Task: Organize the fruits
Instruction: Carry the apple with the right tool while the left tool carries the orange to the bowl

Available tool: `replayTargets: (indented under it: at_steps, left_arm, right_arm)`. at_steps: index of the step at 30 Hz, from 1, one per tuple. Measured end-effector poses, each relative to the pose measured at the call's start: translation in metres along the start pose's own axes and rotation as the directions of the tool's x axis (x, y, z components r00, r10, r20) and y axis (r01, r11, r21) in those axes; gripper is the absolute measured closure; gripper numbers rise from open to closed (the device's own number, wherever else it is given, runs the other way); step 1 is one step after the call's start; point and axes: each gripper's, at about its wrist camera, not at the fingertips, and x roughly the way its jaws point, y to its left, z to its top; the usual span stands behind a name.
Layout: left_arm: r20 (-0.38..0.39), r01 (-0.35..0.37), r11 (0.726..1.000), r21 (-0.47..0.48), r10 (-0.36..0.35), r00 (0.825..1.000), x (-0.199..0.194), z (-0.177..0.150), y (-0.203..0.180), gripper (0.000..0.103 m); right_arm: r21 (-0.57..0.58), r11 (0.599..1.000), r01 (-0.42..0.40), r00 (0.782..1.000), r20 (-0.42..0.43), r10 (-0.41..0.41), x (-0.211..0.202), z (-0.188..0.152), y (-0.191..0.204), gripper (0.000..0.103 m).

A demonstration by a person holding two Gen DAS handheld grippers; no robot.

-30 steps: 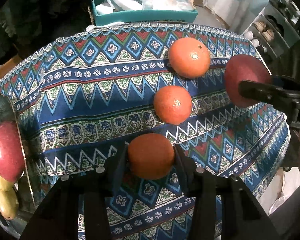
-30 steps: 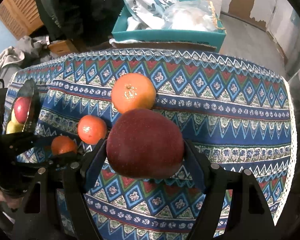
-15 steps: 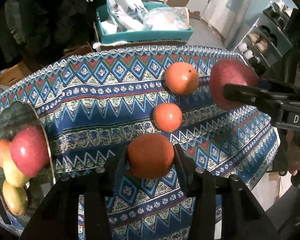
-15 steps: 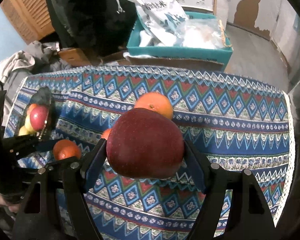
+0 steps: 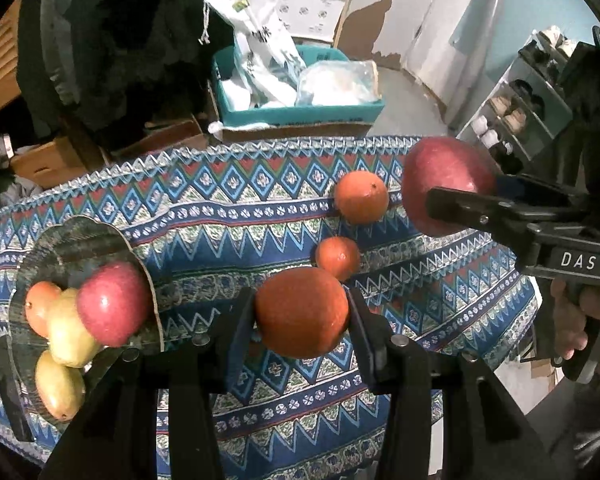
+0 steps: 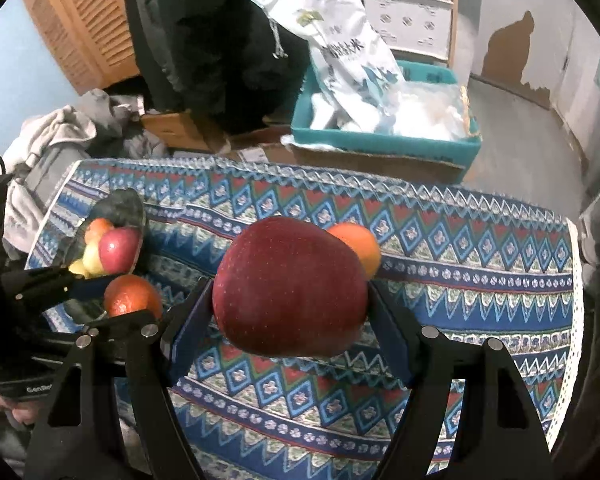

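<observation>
Fruits sit across your patterned tablecloth (image 5: 228, 240), and a glass dish (image 5: 80, 240) at its left end holds a red apple (image 5: 114, 308) with yellowish fruits. Your right gripper (image 6: 290, 300) clamps a dark red apple (image 6: 290, 288) above the cloth. Your left gripper (image 5: 302, 314) clamps an orange (image 5: 302, 312) in the air. A large orange (image 5: 362, 197) and a small orange (image 5: 337, 258) lie on the cloth near each other.

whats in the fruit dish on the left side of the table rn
The dish holds a red apple, an orange-red fruit and two yellow-green fruits. Anything beneath that pile is covered.
</observation>
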Motion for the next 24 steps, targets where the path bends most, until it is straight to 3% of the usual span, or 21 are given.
replayTargets:
  at_steps: [9, 24]
  left_arm:
    - [0.058, -0.012, 1.000, -0.016, 0.013, 0.998, -0.031, -0.003, 0.017, 0.057]
    - [0.106, -0.058, 0.993, -0.105, 0.069, 0.992, -0.062, -0.018, 0.080, 0.057]
  right_arm:
    - [-0.043, 0.998, -0.042, 0.998, 0.037, 0.044, -0.010, 0.015, 0.035, 0.027]
    - [-0.105, 0.989, -0.106, 0.993, 0.031, 0.110, -0.004, 0.029, 0.091, 0.027]
